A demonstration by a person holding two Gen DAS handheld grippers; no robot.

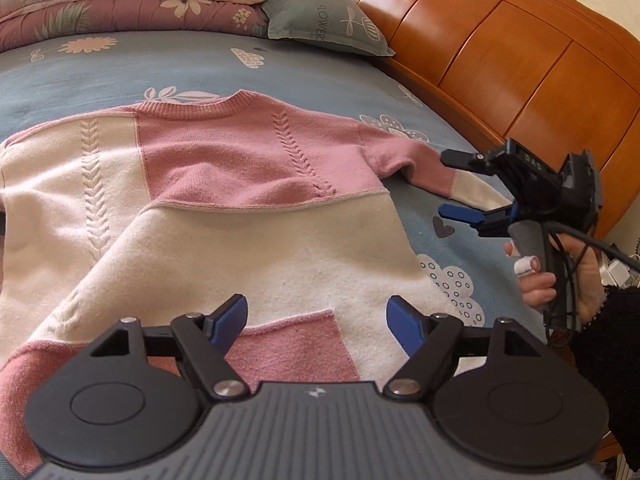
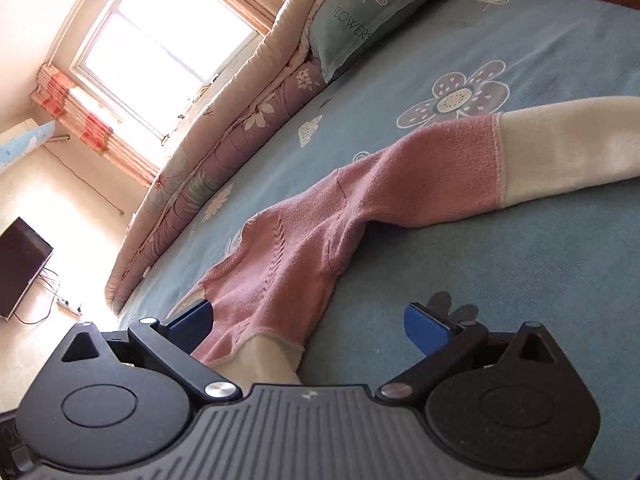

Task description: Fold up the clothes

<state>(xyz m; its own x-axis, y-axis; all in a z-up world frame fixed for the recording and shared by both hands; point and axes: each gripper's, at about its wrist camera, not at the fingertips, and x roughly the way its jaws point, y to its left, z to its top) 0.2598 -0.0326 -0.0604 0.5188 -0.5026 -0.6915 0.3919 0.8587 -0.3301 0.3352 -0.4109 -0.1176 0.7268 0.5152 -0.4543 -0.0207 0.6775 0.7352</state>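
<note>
A pink and cream knit sweater (image 1: 248, 168) lies front up on the blue flowered bed sheet (image 1: 120, 68). My left gripper (image 1: 318, 318) hovers open over the sweater's lower cream part, with nothing pinched between its blue pads. One sleeve (image 1: 416, 160) reaches out to the right. My right gripper (image 1: 450, 186) stands open there, one finger on each side of the sleeve near its cream cuff. In the right wrist view the right gripper (image 2: 310, 322) is open and tilted, with the sweater (image 2: 288, 256) running between its fingers and the sleeve (image 2: 460, 160) stretching to the upper right.
A folded floral quilt (image 1: 120, 0) and a grey-green pillow (image 1: 324, 20) lie at the head of the bed. A wooden headboard (image 1: 500, 60) borders the right side. A person's hand (image 1: 560, 276) holds the right gripper's handle. A window (image 2: 160, 48) and a television (image 2: 20, 268) stand beyond.
</note>
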